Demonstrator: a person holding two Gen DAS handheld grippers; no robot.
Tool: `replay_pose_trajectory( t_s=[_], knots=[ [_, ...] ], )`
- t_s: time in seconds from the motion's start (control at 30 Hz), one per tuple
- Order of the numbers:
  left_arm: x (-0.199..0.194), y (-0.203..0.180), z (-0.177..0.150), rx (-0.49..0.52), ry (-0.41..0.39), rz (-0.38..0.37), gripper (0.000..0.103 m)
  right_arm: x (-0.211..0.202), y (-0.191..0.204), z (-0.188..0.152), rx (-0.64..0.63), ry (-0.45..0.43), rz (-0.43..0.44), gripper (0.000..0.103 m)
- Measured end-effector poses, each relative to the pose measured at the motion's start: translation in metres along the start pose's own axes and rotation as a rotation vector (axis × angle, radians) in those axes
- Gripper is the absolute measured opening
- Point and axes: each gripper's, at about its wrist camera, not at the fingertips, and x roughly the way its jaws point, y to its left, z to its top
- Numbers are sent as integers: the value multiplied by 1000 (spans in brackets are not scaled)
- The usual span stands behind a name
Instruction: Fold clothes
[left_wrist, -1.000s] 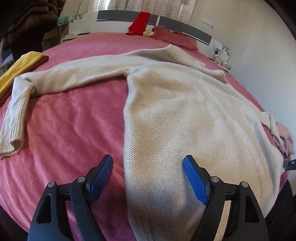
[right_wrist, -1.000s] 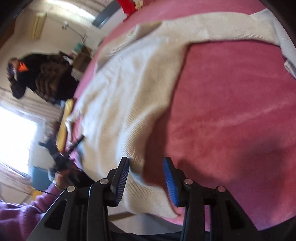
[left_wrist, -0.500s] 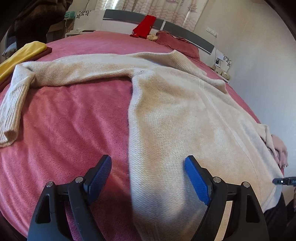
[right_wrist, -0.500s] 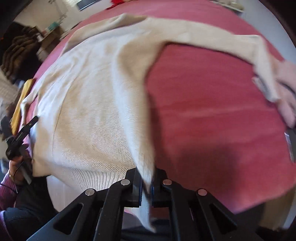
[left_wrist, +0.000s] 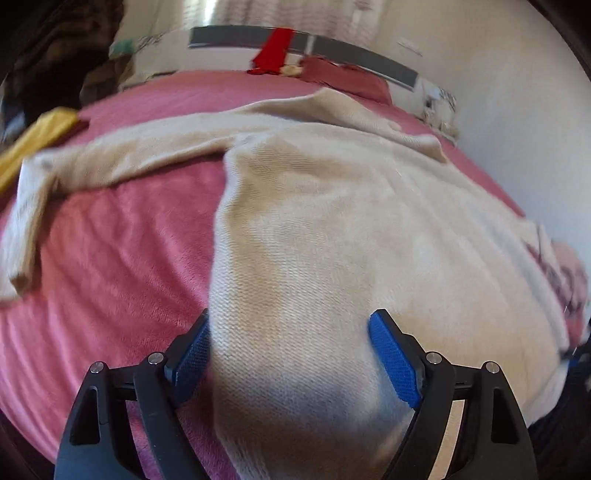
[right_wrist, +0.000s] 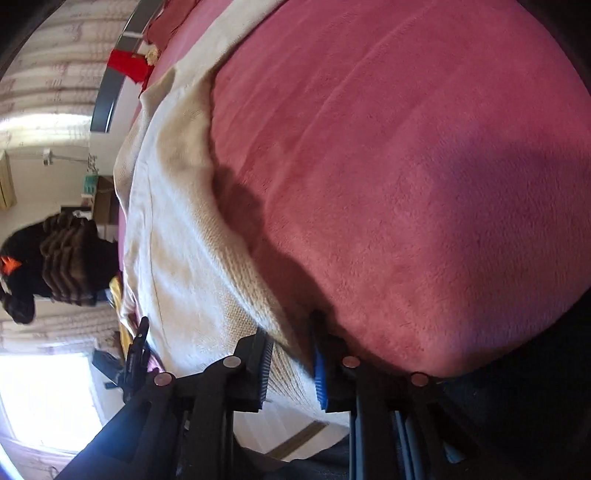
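Note:
A cream knit sweater (left_wrist: 332, 240) lies spread on the pink bed (left_wrist: 110, 258), with one sleeve stretched out to the left. My left gripper (left_wrist: 291, 321) stands open low over the sweater's near left part, and the side edge runs along its left pad. In the right wrist view the sweater (right_wrist: 177, 240) fills the left half. My right gripper (right_wrist: 291, 332) has the ribbed hem corner bunched between its blue pads. Its jaws are opening a little while the fabric still touches both pads. The edge there hangs raised off the bed (right_wrist: 406, 184) and casts a shadow.
A yellow cloth (left_wrist: 33, 140) lies at the bed's far left. A red cloth (left_wrist: 273, 51) hangs on the headboard, beside a dark red pillow (left_wrist: 347, 77). A pale pink garment (left_wrist: 569, 266) sits at the right edge near the wall. A dark fur coat (right_wrist: 66, 266) hangs beyond the bed.
My right gripper closed on the sweater's hem edge, then rolled, and its jaws now stand slightly apart around the fabric. My left gripper slid forward, so the sweater's side edge lies by its left pad.

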Motion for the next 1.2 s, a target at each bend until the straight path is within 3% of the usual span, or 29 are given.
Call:
replay_pose_trajectory(
  t_s=[0.1, 0.27, 0.33, 0.37, 0.47, 0.57, 0.6, 0.67, 0.77, 0.83, 0.9, 1.07, 1.13, 1.2],
  knots=[
    [-2, 5, 4, 2, 56, -1, 83, 4, 13, -2, -55, 13, -52, 22],
    [2, 28, 12, -81, 185, -149, 82, 12, 23, 0, -110, 44, -96, 25],
    [-2, 27, 9, -61, 224, -171, 67, 13, 25, 0, -109, 47, -93, 26],
    [-4, 26, 5, -48, 248, -179, 54, 13, 26, 0, -109, 45, -89, 26],
    [-11, 25, -5, -29, 313, -210, 49, 12, 26, -1, -107, 41, -80, 26],
    [-11, 32, -9, -93, 344, -253, 47, 22, 29, -5, -103, 40, -73, 26],
    [-9, 34, -9, -107, 344, -248, 35, 17, 22, 0, -102, 42, -71, 26],
    [-5, 37, -8, -131, 354, -236, 22, 8, 12, 9, -113, 43, -75, 26],
    [-3, 40, -4, -126, 388, -234, 10, 5, 23, 6, -176, 18, -108, 10],
    [-8, 39, -1, -97, 415, -239, 8, 12, 39, 3, -233, 31, -154, 3],
    [-18, 41, 7, -82, 431, -248, 8, 16, 55, -2, -277, 57, -177, 3],
    [-48, 58, 30, -55, 398, -210, 8, -4, 78, -11, -310, 78, -117, 3],
    [-30, 54, 19, -20, 457, -196, 8, -2, 75, -9, -314, 91, -146, 3],
    [-8, 43, 2, 30, 555, -161, 12, 16, 61, -5, -317, 139, -253, 5]
  ],
)
